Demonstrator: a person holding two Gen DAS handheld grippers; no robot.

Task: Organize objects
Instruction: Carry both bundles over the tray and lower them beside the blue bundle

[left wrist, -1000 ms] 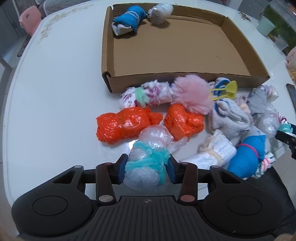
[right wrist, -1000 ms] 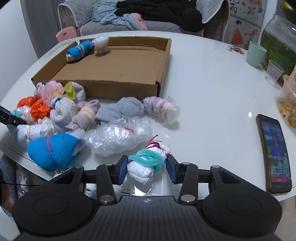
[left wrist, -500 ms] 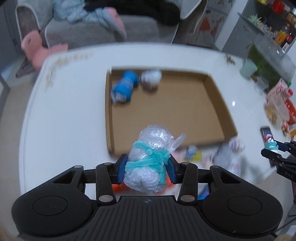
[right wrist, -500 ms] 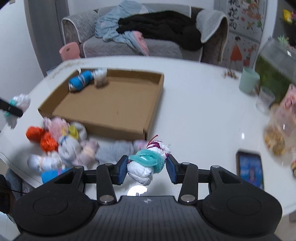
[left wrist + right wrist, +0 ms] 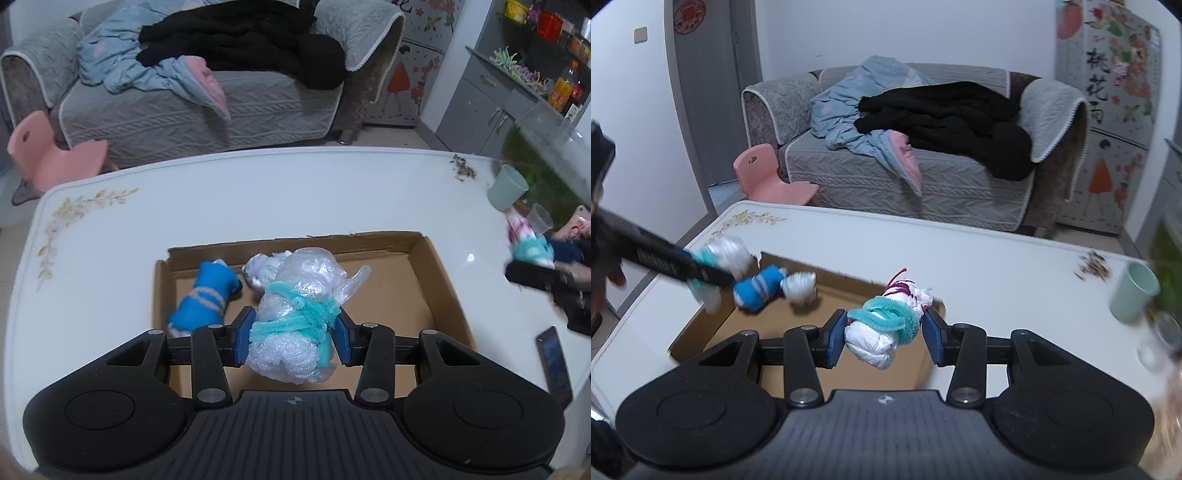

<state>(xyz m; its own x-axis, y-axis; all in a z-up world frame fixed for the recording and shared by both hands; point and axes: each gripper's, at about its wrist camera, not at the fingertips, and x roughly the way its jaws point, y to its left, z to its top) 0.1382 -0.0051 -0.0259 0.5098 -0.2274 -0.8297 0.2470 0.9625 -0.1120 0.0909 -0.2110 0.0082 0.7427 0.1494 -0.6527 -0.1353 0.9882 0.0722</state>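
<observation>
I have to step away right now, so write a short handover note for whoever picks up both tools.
Left tool: shut on the clear plastic bundle tied with teal, above the cardboard box.
Right tool: shut on the white bundle with a teal tie, near the box's right side.
Done: the blue bundle and a pale bundle lie in the box's far corner.
Left: set both held bundles in the box. Anything else outside it is out of view now.
</observation>
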